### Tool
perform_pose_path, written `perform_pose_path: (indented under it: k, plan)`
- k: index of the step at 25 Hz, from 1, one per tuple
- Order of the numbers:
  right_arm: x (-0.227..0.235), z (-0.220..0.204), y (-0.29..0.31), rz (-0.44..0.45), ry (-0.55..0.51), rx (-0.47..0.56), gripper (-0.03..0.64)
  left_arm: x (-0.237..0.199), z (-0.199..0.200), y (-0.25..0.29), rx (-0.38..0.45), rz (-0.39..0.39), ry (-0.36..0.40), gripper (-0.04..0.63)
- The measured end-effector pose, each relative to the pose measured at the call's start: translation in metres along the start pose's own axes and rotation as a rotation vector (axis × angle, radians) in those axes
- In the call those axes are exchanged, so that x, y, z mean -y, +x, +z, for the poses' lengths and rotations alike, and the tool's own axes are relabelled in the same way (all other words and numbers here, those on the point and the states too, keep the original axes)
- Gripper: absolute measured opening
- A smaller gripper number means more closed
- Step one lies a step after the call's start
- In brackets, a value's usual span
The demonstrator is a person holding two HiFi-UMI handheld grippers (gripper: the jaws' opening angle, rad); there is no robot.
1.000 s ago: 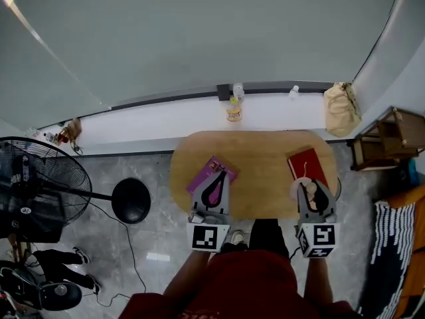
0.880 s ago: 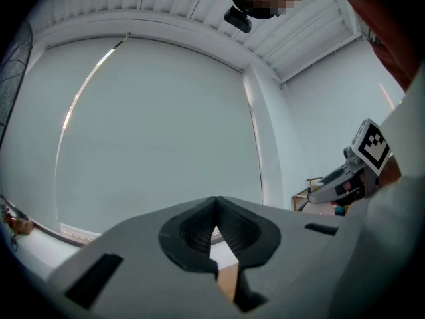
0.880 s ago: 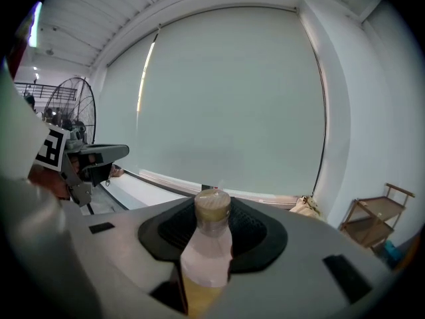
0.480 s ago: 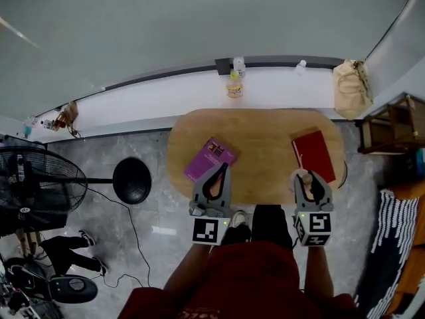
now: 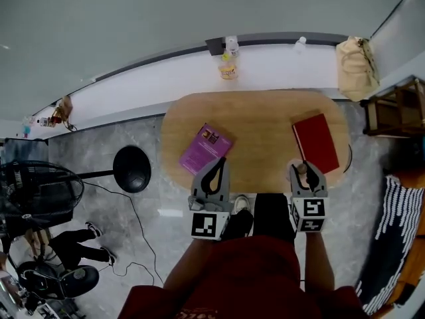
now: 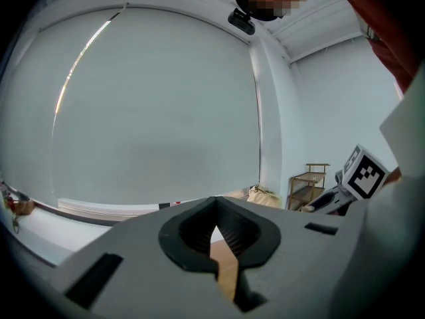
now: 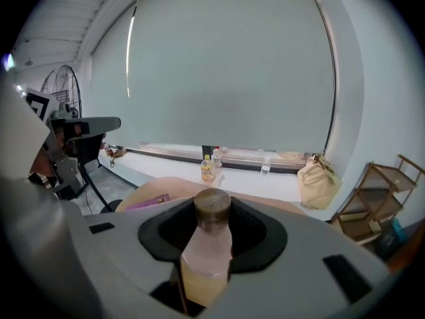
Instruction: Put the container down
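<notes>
Right claw [image 5: 305,172]: grasping container [image 7: 211,238], upright between jaws, cap protruding | Location: at table [image 5: 265,128] near edge, beside red book [image 5: 316,143] | Left claw [image 5: 219,162]: clenched, empty.

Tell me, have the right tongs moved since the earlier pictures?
Yes. The right tongs, gripping the container, sank toward the table and back toward its near edge.
</notes>
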State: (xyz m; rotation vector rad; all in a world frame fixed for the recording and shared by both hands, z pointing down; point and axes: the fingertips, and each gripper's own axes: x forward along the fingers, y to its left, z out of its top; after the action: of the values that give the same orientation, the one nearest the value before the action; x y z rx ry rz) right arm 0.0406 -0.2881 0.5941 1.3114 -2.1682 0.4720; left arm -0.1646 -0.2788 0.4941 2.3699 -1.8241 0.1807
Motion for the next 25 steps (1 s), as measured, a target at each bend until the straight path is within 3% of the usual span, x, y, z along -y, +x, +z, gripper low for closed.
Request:
perform_pose_path:
  k: [11,25]
  plan:
    - [0.014,-0.067,0.055,0.015,0.019,-0.136,0.14,0.003,-0.07,0.019,-0.148,0.012,-0.063,0.006]
    - [0.017,-0.14,0.109,0.04,0.033,-0.286,0.14,0.013,-0.141,0.042,-0.27,-0.001,-0.112,0.006]
